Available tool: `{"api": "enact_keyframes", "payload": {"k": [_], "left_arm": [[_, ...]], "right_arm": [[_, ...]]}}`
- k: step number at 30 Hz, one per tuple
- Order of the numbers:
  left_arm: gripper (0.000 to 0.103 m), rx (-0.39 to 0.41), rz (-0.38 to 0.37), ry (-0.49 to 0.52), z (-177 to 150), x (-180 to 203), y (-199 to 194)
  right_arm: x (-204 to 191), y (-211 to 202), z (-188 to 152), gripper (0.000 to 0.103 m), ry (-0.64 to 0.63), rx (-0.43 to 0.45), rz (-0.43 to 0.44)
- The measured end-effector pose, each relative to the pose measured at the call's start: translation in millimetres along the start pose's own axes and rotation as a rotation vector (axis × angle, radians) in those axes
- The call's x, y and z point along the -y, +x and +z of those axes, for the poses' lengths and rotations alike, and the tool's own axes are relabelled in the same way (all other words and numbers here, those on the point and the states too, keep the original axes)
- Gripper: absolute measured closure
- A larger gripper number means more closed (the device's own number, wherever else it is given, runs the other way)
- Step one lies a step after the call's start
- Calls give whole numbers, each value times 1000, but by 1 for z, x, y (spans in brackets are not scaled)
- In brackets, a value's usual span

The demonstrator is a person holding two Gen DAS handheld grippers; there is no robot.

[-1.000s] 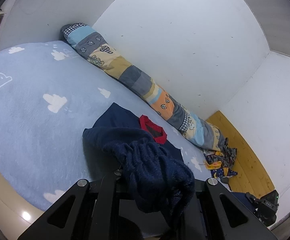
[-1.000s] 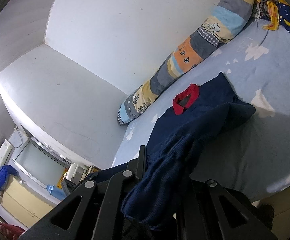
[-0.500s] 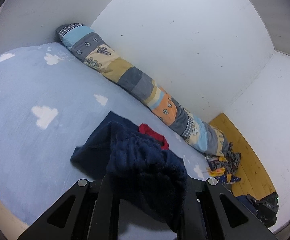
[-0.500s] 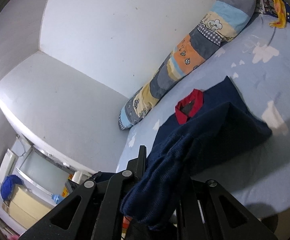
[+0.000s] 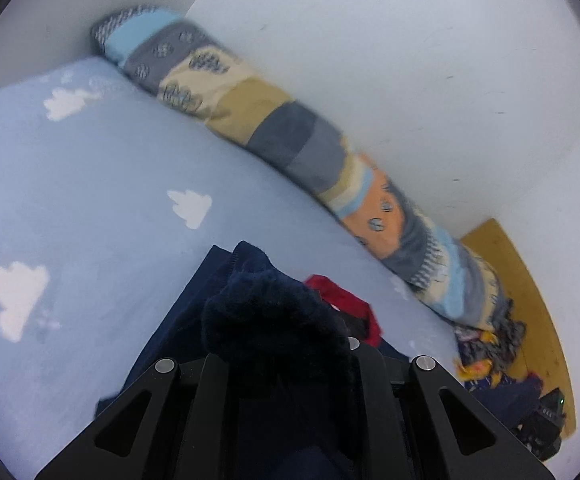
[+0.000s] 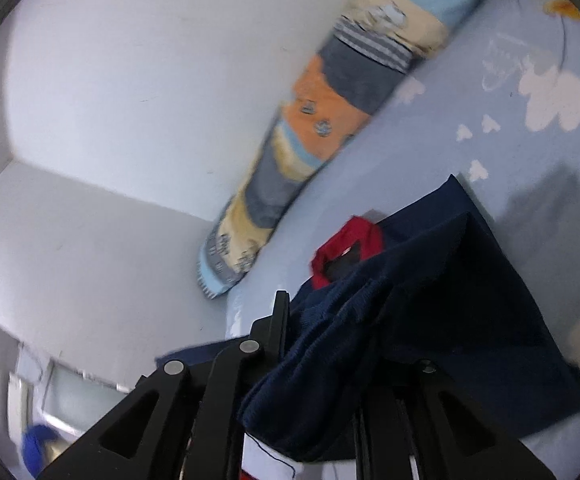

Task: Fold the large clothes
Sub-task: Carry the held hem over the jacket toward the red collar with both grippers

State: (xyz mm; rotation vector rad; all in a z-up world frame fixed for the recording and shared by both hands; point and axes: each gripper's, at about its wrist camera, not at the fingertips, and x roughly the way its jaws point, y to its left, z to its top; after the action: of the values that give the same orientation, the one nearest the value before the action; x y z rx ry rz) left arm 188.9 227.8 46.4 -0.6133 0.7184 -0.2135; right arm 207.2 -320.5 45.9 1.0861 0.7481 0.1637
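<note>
A pale blue bedsheet with white clouds (image 5: 90, 208) covered the bed, one long patchwork bolster (image 5: 290, 140) against the white wall (image 5: 390, 60). One navy knitted sweater with a red collar (image 6: 450, 288) lay there, bunched cloth clamped in both the left gripper (image 5: 290, 364) and right gripper (image 6: 326, 360). Since a second ago, both pushed forward, carrying the hem nearer the collar.

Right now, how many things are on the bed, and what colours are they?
Dark blue: 1, the sweater with a red collar, held by both the left gripper and the right gripper.
Many-coloured patchwork: 1, the long pillow along the wall.
Mixed colours: 1, a pile of clothes at the far end, too blurred to count apart.
Total: 3
</note>
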Motion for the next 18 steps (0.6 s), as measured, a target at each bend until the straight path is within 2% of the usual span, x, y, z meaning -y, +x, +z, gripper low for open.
{"api": "enact_keyframes", "payload": {"k": [1,2,3,5,6,7,8,10,11,15,18], "left_arm": [[92,-18,31,-5,9,-5,18],[89,-35,62,-17,17,-14,42],[84,-58,71,-27,23,-22,60],[66,-117,128,-54,35,-40,104],[62,-142,157,-83,38,-49,123],[59,-188,154,-118,41,-59,142],[57,-227,155,-148,43,-67,157],[55,-251,129,-183,49,-75,172],[52,-258,99,-197,54,-78,177],[47,-257,-24,-220,69,-84,186],[34,-257,-125,-213,82,-82,192]], "right_arm": [[9,16,11,88,17,-7,-32],[21,32,20,81,55,-2,-62],[32,43,27,78,85,2,-84],[57,69,42,59,135,-13,-124],[70,79,48,56,162,-16,-149],[81,86,53,49,193,-20,-167],[88,89,55,48,215,-22,-163],[92,86,56,46,206,-4,-136],[88,83,58,42,167,4,-124],[70,61,62,38,62,59,-54],[55,57,57,36,-9,51,-65]]}}
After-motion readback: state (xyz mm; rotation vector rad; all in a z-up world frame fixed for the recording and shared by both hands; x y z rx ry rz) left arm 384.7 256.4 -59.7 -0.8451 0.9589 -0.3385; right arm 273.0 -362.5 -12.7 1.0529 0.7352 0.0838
